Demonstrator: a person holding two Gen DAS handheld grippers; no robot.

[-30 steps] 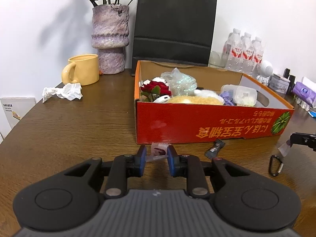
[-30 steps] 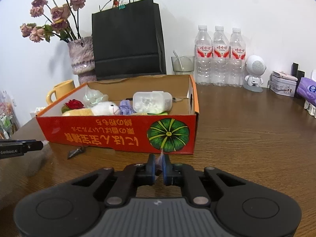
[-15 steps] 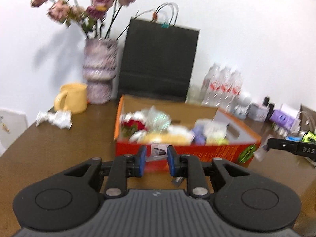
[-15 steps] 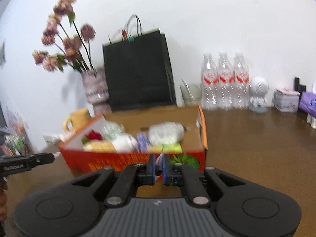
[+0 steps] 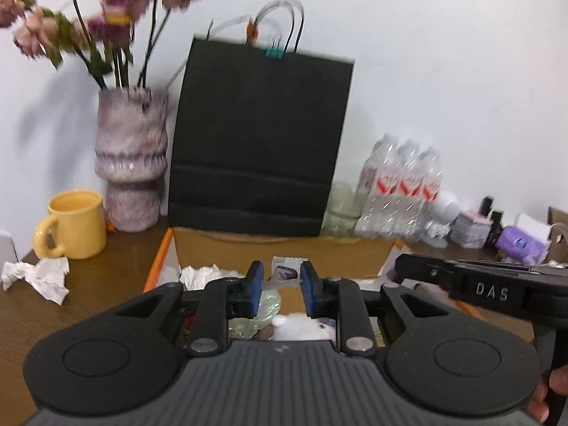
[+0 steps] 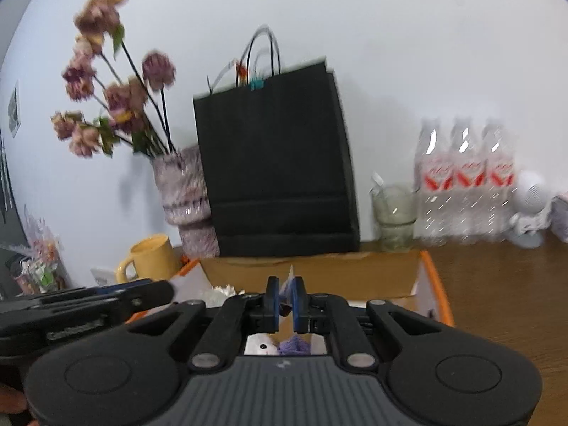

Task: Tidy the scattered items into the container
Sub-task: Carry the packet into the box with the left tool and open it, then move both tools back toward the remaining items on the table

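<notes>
In the left wrist view my left gripper [image 5: 282, 284] is shut on a small clear sachet [image 5: 285, 272] with a dark print, held above the open orange cardboard box [image 5: 284, 246]. Below the pads lie a white plush toy [image 5: 301, 328] and a crinkled clear bag [image 5: 254, 317]. The right gripper [image 5: 479, 285] reaches in from the right over the box. In the right wrist view my right gripper [image 6: 285, 301] is shut on a thin clear wrapper [image 6: 289, 281] that sticks up between its pads, also above the box [image 6: 435, 284]. The left gripper [image 6: 88, 305] shows at the left.
Behind the box stand a black paper bag [image 5: 259, 142], a vase of dried flowers [image 5: 131, 159], a yellow mug [image 5: 76, 229] and water bottles [image 5: 404, 191]. A crumpled tissue [image 5: 39, 277] lies on the table to the left. A glass [image 6: 394, 216] stands by the bottles.
Both grippers have risen from the table in front of the box and moved forward over its open top, each still holding its small packet.
</notes>
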